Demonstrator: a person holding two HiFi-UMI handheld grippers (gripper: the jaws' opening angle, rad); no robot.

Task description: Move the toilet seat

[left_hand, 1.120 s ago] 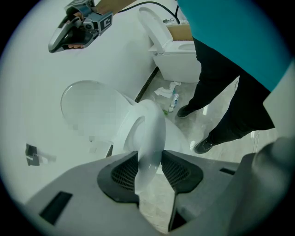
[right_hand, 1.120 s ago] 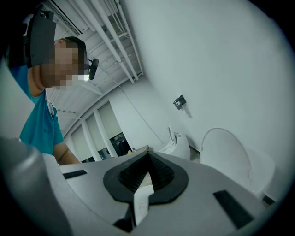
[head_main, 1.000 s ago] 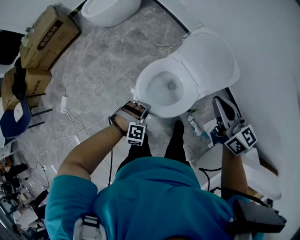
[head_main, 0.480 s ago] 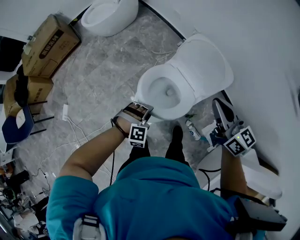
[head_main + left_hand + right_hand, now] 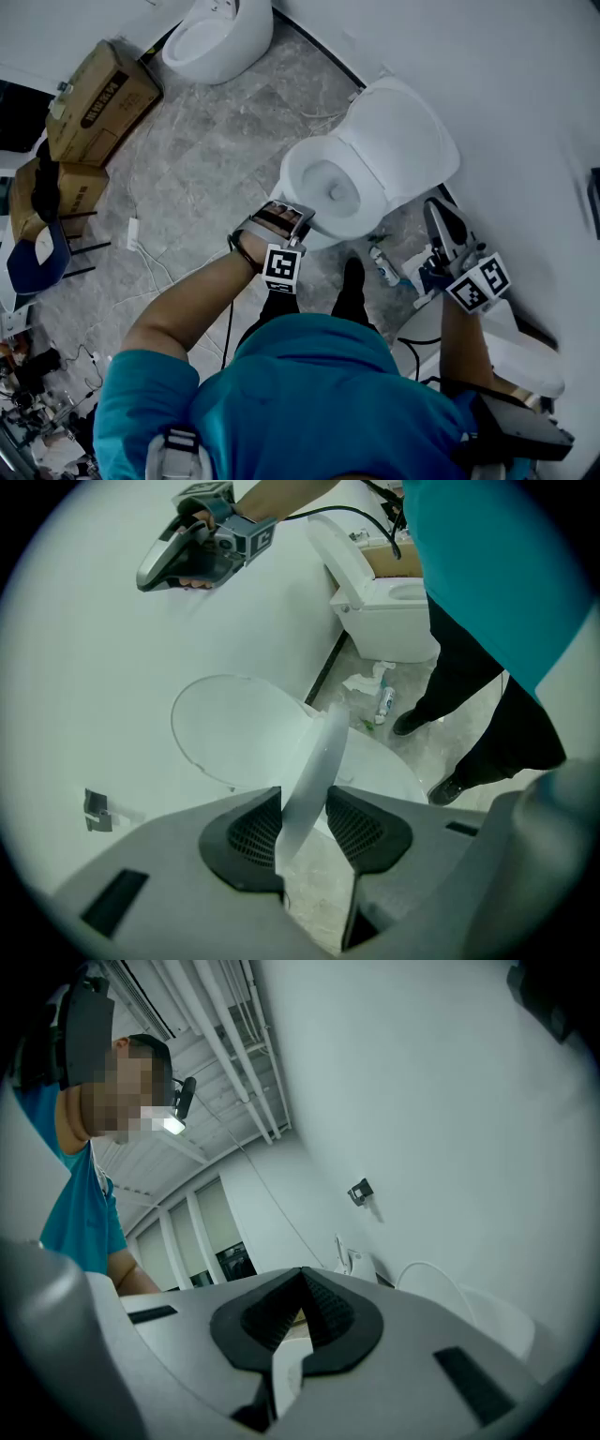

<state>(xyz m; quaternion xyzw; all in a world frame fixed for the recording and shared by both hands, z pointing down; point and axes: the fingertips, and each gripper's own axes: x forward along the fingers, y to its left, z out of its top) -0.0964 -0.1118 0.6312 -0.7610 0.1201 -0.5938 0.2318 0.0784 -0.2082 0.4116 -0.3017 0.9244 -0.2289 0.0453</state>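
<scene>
1. Toilet [image 5: 361, 169]: stays put against the wall, lid [image 5: 405, 141] up and leaning back, same as a second ago. Nothing to fix here.
2. Toilet seat [image 5: 314, 752]: no longer lies flat on the bowl. Stands tilted with front edge raised, between bowl and lid, edge-on in the left gripper view. Reads as a lift under way, roughly partway, not yet back against the lid.
3. Left claw [image 5: 305, 819]: partly closed, both pads pinching the seat's thin front edge. Shows no change in opening over the last second, so looks like a steady pinch. Has climbed and moved in toward the bowl in the head view, taking the seat edge along.
4. Right claw [image 5: 302, 1286]: jaws together, nothing between them. Points level along the wall, well apart from the seat, by the second toilet [image 5: 389, 621]. Hardly shifts; plays no part yet.
5. Next, probably: keep swinging the edge up and back around the hinge. Risk: thin edge slipping from the pads as the tilt steepens.
</scene>
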